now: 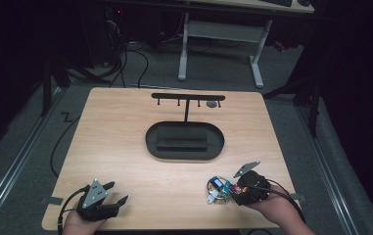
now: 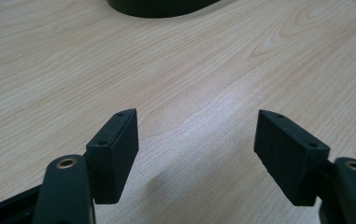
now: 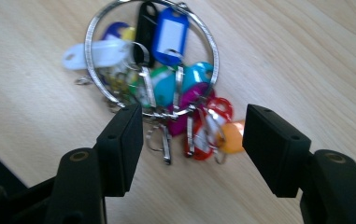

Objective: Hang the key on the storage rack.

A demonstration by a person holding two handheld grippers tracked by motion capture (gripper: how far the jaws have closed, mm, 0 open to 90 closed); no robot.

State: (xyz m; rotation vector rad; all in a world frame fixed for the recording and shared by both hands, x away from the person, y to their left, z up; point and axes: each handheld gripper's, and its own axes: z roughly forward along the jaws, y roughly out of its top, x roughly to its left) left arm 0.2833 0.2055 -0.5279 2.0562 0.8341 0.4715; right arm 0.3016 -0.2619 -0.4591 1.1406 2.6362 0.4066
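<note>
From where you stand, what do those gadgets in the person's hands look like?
Each is a black plastic two-jaw gripper: the left gripper carries a grey three-cornered plate, as does the right gripper. Blocky rectangular fingers have small screw holes and brass-coloured pivots. Black cables trail back.

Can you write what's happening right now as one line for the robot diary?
left gripper: open, over bare table | right gripper: open, jaws either side of key ring with colored tags | black hook stand: empty
</note>
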